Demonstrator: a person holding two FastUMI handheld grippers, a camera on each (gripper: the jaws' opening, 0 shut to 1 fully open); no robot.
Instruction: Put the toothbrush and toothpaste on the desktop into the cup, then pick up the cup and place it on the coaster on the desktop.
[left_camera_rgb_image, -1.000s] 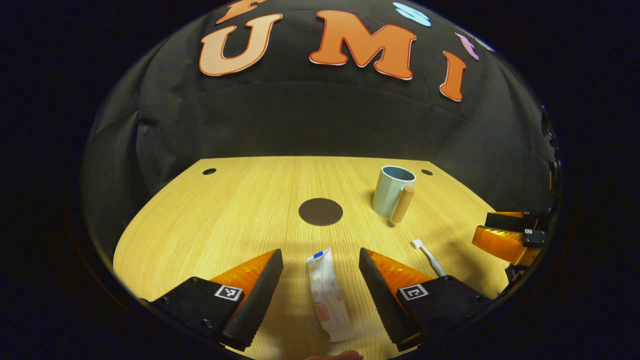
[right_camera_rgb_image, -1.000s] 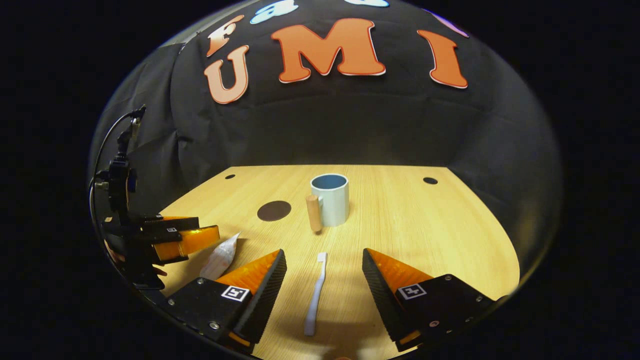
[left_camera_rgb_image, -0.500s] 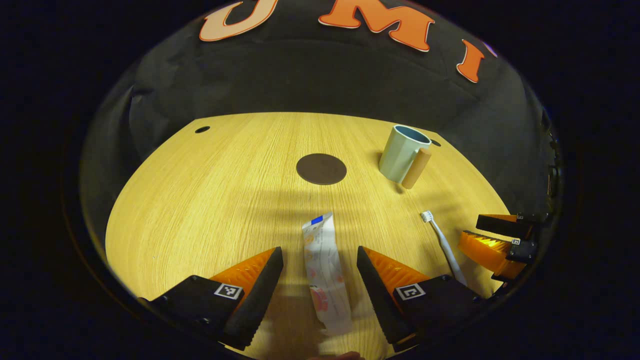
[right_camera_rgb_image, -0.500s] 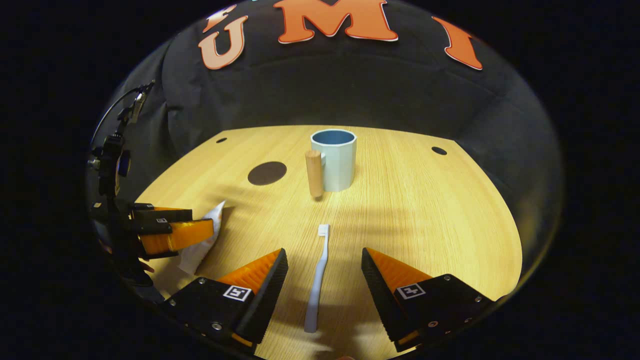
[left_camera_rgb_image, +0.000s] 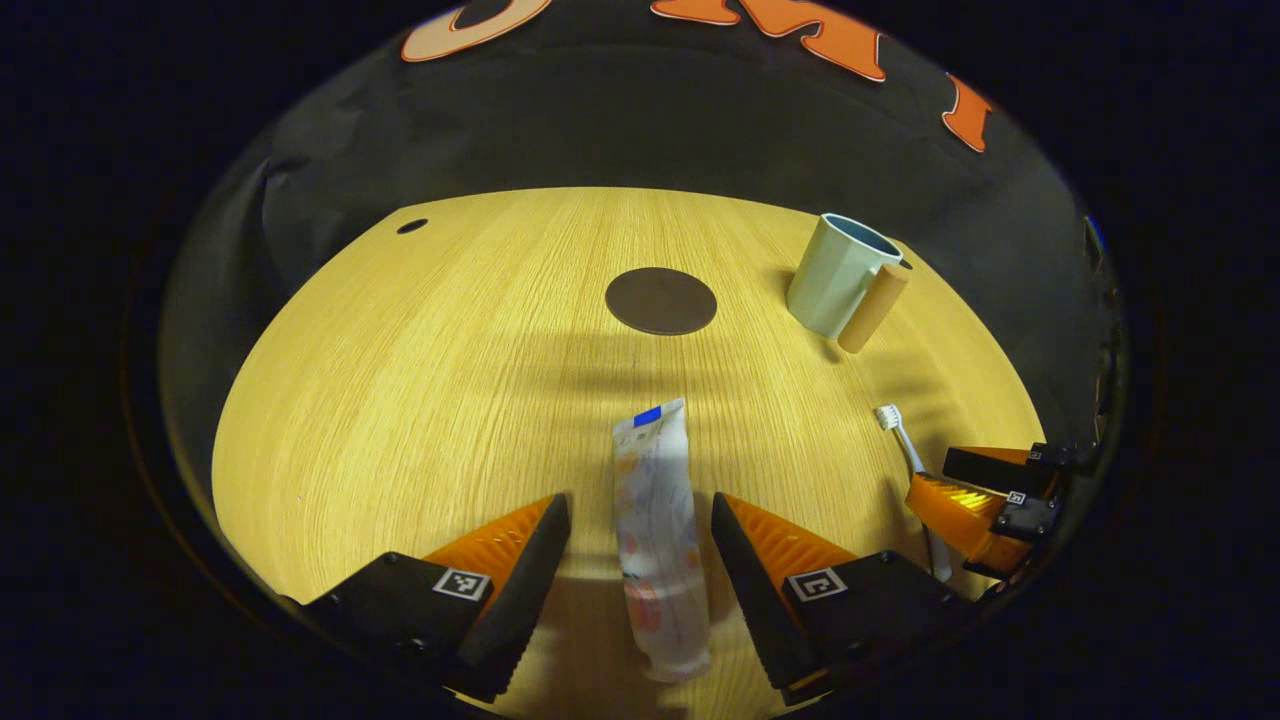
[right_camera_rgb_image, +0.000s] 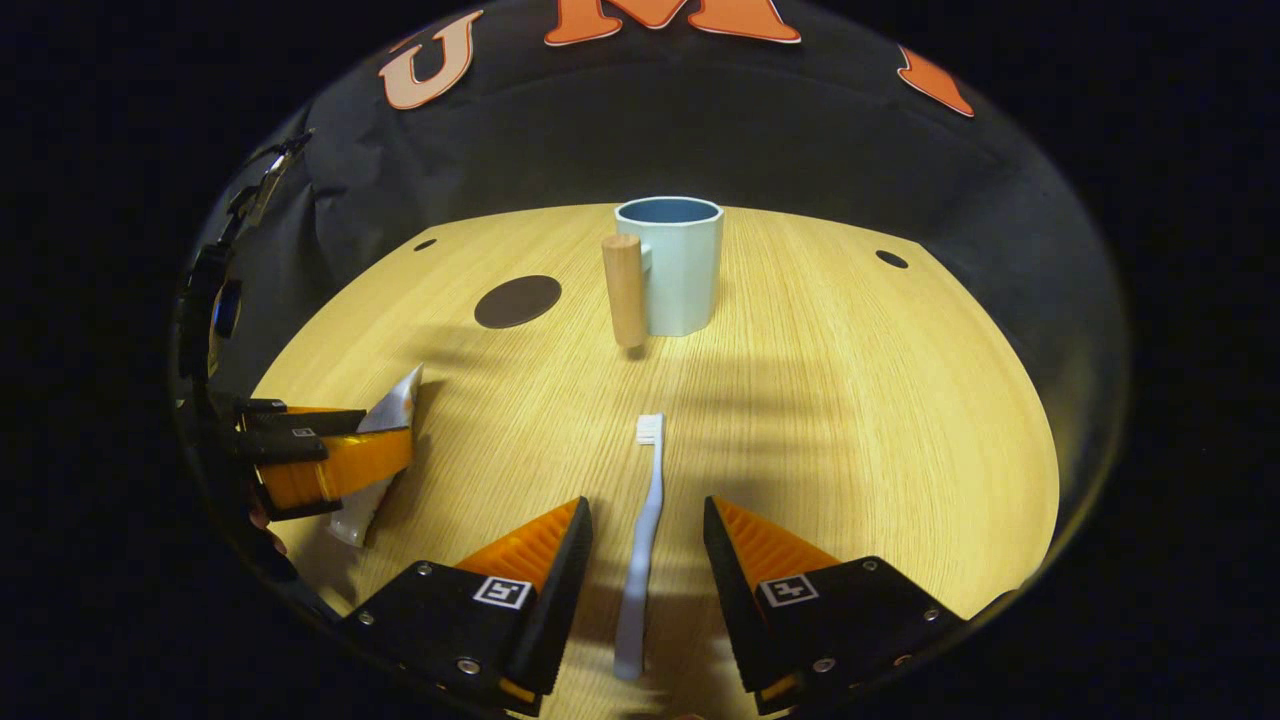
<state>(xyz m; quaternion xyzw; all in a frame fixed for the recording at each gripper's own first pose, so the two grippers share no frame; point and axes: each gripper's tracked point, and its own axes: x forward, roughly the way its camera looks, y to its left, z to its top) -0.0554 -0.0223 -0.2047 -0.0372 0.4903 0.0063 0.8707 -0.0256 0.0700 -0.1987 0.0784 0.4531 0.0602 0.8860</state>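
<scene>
On my left gripper view, the toothpaste (left_camera_rgb_image: 656, 535) lies flat on the desktop (left_camera_rgb_image: 420, 380) between the 2 fingers of the left gripper (left_camera_rgb_image: 638, 520), lengthwise along them. Beyond it sits the coaster (left_camera_rgb_image: 661, 300), and right of that the cup (left_camera_rgb_image: 836, 274) stands upright. On my right gripper view, the toothbrush (right_camera_rgb_image: 642, 545) lies between the 2 fingers of the right gripper (right_camera_rgb_image: 646, 530), head pointing toward the cup, handle on the cup's left.
</scene>
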